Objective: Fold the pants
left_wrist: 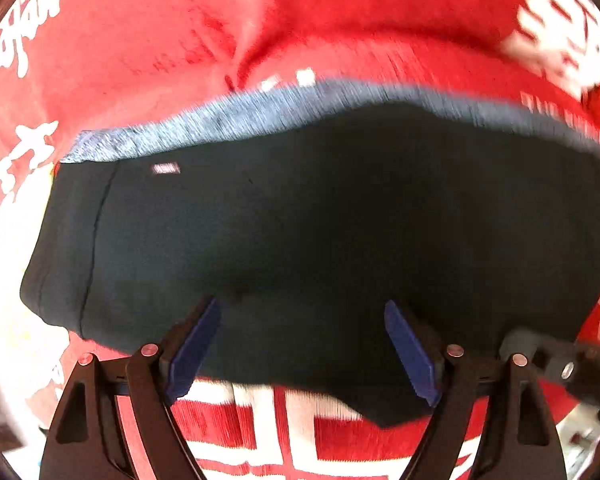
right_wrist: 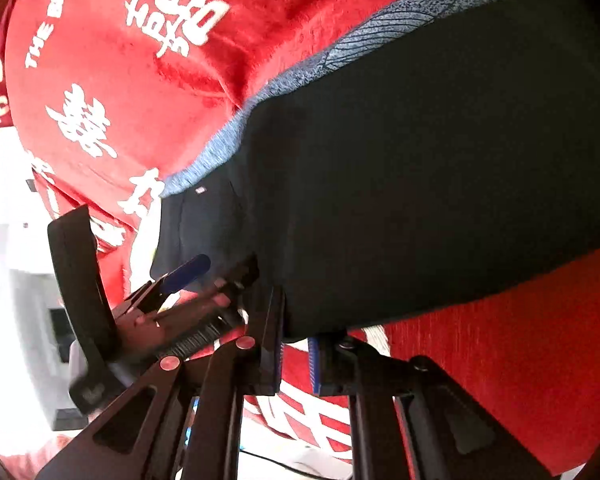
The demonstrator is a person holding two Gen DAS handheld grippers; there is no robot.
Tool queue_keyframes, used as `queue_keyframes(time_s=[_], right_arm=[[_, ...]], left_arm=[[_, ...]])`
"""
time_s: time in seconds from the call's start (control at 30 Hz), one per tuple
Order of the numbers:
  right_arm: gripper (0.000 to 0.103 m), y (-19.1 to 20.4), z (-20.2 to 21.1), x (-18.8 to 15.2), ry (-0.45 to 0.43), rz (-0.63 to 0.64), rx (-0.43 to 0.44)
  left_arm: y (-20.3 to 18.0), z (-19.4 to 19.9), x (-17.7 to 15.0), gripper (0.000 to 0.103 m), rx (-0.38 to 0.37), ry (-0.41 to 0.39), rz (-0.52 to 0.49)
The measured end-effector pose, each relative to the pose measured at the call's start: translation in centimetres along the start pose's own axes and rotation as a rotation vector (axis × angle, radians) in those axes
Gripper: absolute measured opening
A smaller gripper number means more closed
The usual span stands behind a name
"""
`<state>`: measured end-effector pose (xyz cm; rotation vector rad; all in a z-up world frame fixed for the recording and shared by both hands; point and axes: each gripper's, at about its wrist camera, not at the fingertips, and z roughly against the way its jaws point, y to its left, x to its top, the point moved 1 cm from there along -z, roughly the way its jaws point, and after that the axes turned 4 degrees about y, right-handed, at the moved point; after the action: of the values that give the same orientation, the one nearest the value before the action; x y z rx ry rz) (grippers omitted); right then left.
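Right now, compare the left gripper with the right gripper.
The left gripper stands wide open with the dark pants between its fingers, ungripped. The right gripper is nearly closed, its narrow gap at the pants' folded edge; whether it pinches is unclear. Both have blue pads over the red blanket.

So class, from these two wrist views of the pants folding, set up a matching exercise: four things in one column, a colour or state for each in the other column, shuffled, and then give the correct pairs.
Column A
1. pants
2. blanket
3. left gripper
4. patterned band

Column B
a. red with white lettering
b. open, fingers wide apart over the cloth
c. dark, lying on the red cover
d. blue-grey, along the far edge of the dark cloth

Pairs: 1-c, 2-a, 3-b, 4-d
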<state>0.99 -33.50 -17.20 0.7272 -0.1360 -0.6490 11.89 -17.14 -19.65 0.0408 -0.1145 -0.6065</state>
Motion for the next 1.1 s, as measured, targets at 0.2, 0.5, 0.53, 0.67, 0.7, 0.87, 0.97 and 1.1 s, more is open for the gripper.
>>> queue_keyframes(time_s=[0.2,0.5,0.53,0.67,0.7,0.87,0.97,1.1], right_arm=[[0.019,-1.5,-0.1,-1.1,0.031,0.025,-0.037],[0.03,-2.0,8.7,3.5,-0.094,0.197,-0.245],[0.03,-2.2,8.6,5.0,-0.099,0.204,-0.271],[0.03,-2.4,7.1,10.3,-0.114,0.257,-0.346],[0.03,-2.8,6.4,11.6,-0.108,0.254,-0.356],[0.022,-5.7,6.4,14.9,-0.13,0.219,-0.409],[0.018,-7.6,8.3,15.9,-0.185,0.187,-0.505],[0.018,-10.6,10.5,17.0,-0.205,0.111,-0.502]], left_arm=[[0.1,-0.1,-1.3,0.085,0.002,-0.031,0.035],[0.4,1.8,3.9,0.085,-0.001,-0.071,0.065],[0.2,1.7,5.3,0.085,0.013,-0.084,0.071],[0.2,0.0,10.2,0.085,0.045,-0.106,0.129],[0.4,-0.9,11.3,0.085,0.047,-0.093,0.158],[1.4,-3.6,13.4,0.085,0.041,-0.066,0.264],[2.5,-4.2,14.0,0.085,0.066,-0.055,0.296],[3.6,-4.1,14.1,0.085,0.103,-0.039,0.298]])
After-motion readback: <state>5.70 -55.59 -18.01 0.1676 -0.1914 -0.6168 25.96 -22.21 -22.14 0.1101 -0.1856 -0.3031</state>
